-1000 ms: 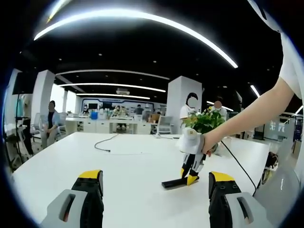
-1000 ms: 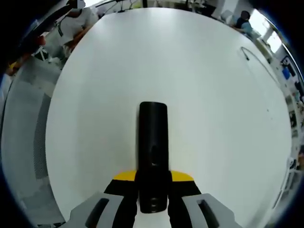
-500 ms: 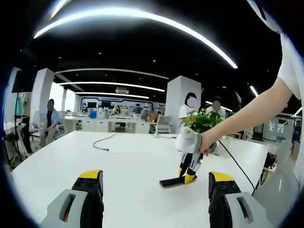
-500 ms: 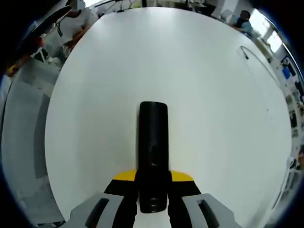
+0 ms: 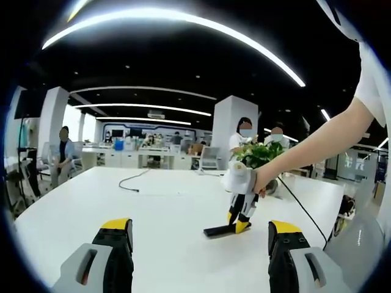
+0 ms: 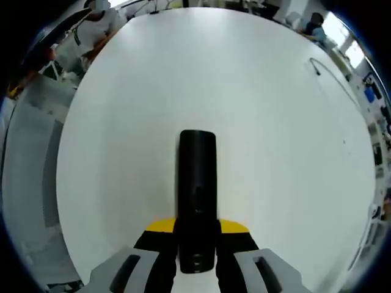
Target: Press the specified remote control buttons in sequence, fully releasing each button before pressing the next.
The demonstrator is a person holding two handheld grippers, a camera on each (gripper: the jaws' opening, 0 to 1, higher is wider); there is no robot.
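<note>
Desk (image 6: 256,91) surface is the largest element: a broad, smooth, matte white top, bare around the work area apart from a thin dark cable (image 5: 131,181) lying near its far edge. Remote control (image 6: 197,195) is next: a slim, black, flat bar with rounded corners, lying flat on the desk. In the right gripper view its long axis runs straight ahead along the gripper's own axis, near end between the jaws, far end pointing away.

Right gripper (image 6: 197,259) stands over the remote's near end, jaws narrow and closed against its two long sides; the yellow-tipped jaws hold it. The remote's buttons are too dark to make out.

Left gripper (image 5: 200,247) is held well apart from the remote, jaws wide and holding nothing. In its view the right gripper (image 5: 237,220) and the remote (image 5: 223,230) lie ahead and slightly right. The right gripper is therefore far nearer; any press falls to it, or the left must travel forward.
</note>
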